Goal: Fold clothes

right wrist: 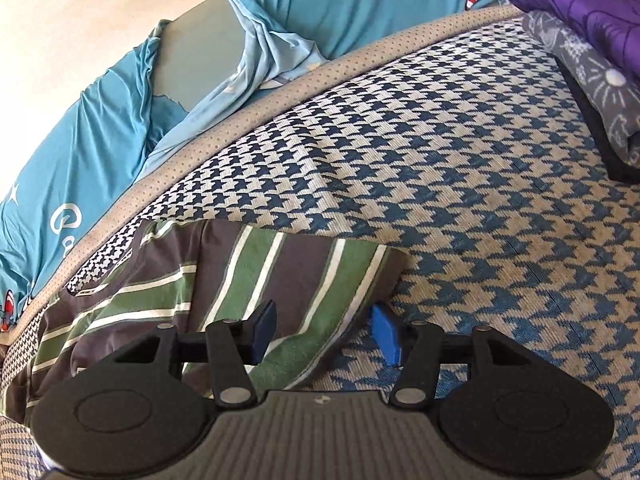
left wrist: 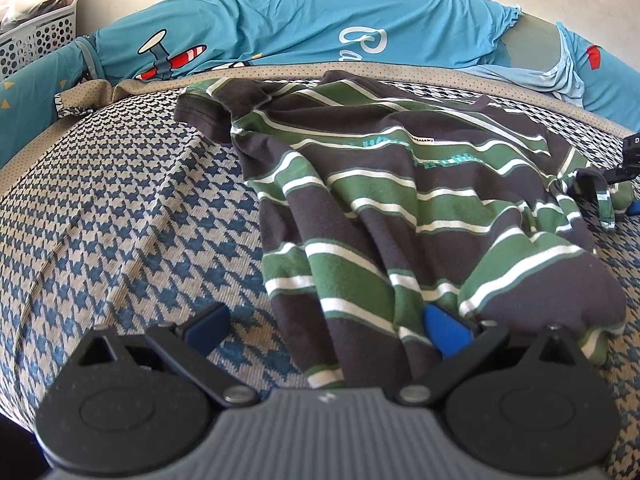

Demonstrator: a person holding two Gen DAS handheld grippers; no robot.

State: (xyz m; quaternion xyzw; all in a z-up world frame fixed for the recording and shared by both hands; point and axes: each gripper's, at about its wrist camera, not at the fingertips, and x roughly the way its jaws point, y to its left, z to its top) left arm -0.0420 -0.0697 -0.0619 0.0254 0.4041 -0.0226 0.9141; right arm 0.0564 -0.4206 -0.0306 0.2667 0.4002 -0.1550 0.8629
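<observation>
- The striped shirt [left wrist: 420, 208] is lying rumpled on the houndstooth mattress [left wrist: 120, 220], near the blue bedding [left wrist: 280, 20] at the far edge.
- The left gripper [left wrist: 326, 326] is standing wide open, the shirt's near hem draping between its jaws and over the right pad.
- The right gripper [right wrist: 326, 334] is standing open over a sleeve [right wrist: 280, 280].
- Only the right view is showing a purple quilt [right wrist: 592, 12]; only the left, a white basket [left wrist: 36, 36].

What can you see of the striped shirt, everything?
The striped shirt is a soft knit in dark grey with green bands edged white, with a small white label near its middle. It lies rumpled and unfolded on the houndstooth bed cover, one short sleeve spread toward the blue pillow. Its near hem sits between the left hand-held gripper's open pads; the right hand-held gripper straddles another edge.
</observation>
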